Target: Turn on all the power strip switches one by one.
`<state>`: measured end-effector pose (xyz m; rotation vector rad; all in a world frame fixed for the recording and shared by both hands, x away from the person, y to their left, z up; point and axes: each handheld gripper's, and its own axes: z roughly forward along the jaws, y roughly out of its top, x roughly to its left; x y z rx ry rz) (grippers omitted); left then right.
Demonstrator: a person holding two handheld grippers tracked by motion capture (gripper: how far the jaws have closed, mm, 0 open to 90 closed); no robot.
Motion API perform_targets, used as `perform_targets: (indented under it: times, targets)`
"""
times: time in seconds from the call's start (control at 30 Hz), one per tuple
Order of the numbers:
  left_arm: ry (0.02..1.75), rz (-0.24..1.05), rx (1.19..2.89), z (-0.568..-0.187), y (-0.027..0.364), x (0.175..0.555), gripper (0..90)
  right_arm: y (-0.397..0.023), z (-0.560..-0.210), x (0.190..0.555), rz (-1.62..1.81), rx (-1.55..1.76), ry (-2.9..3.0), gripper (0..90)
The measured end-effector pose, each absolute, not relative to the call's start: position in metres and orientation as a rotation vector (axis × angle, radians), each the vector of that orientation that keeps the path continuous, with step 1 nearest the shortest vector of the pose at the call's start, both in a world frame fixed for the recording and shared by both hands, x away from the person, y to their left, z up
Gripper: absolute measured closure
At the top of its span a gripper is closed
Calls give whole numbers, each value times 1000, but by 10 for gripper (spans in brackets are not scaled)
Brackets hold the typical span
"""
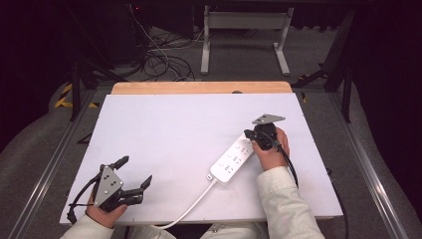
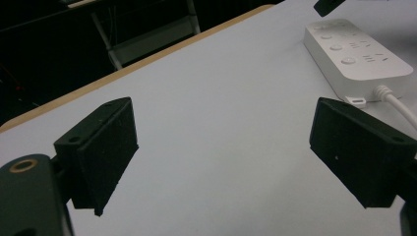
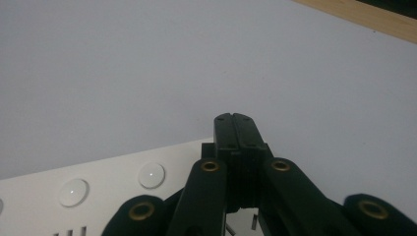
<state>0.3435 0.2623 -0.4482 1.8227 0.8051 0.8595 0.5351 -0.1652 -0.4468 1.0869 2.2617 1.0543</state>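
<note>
A white power strip [image 1: 233,158] lies on the white table, right of centre, its white cable [image 1: 191,206] running off toward the front edge. My right gripper [image 1: 248,135] hovers over the strip's far end with its jaws pressed together and nothing between them. In the right gripper view the shut gripper [image 3: 233,118] points past the power strip [image 3: 98,184], whose round buttons [image 3: 151,175] show beside it. My left gripper [image 1: 133,172] rests near the front left corner, open and empty. In the left gripper view the fingers [image 2: 105,147] stand wide apart, with the power strip [image 2: 356,59] off to the upper right.
The white table [image 1: 164,129] has a wooden strip [image 1: 199,87] along its far edge. Beyond it the floor holds tangled cables [image 1: 161,57] and a white table frame [image 1: 244,35]. Metal rails [image 1: 54,149] run along both sides of the table.
</note>
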Motion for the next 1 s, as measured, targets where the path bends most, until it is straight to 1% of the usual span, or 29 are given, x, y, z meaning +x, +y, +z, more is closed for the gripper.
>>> perform_targets:
  times: [1.0]
  targets:
    - [802, 861, 1826, -448, 262, 343, 113, -159, -457, 540, 992, 1086, 2299, 900]
